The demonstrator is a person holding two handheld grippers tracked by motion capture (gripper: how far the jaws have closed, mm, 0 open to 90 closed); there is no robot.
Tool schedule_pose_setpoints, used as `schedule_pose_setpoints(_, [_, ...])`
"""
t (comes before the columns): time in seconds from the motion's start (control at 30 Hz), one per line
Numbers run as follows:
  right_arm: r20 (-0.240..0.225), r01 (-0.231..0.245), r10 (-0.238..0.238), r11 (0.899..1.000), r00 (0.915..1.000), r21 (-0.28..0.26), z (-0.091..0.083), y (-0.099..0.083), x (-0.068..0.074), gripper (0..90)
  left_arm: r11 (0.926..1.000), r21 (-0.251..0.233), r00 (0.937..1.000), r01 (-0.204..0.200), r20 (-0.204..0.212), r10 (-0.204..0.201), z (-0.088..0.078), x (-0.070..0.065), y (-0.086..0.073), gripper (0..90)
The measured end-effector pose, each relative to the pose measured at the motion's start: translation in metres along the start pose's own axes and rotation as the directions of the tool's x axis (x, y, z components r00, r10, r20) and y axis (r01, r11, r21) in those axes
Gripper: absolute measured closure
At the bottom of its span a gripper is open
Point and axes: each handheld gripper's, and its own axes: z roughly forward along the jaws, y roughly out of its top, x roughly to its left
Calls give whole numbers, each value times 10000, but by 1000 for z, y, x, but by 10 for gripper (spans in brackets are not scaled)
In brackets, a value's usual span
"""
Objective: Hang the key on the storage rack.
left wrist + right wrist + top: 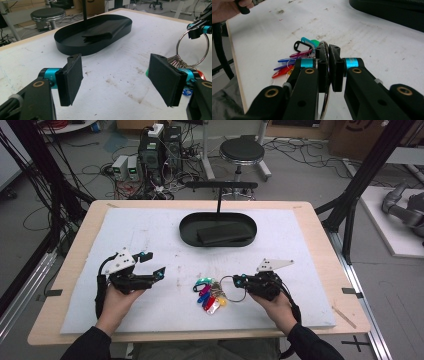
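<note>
Centrally, right gripper (pixel 238 281) pinches key ring (pixel 229 288), mat (pixel 150 235) edges distant

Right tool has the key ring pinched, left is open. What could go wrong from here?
1. The right tool grips only the thin wire of the key ring, so the ring may slip or twist out when lifted.
2. The coloured key tags hang loose and could drag on the white mat.
3. The stand's black tray has a raised rim that swinging tags might catch.
</note>
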Motion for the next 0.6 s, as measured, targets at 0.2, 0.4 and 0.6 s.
schedule_pose_setpoints(0.2, [4,423,-423,9989,9991,-189,-4,8,2,875,10000,-36,10000,-25,19,26,0,0,0,281])
schedule_pose_setpoints(0.4, [-85,751,-755,9964,9971,-401,-9,21,4,876,10000,-24,10000,2,24,-2,0,0,0,281])
schedule_pose_setpoints(0.6, [-207,1121,-1137,9916,9933,-653,-17,37,5,877,9998,33,9998,-191,4,191,1,-2,0,281])
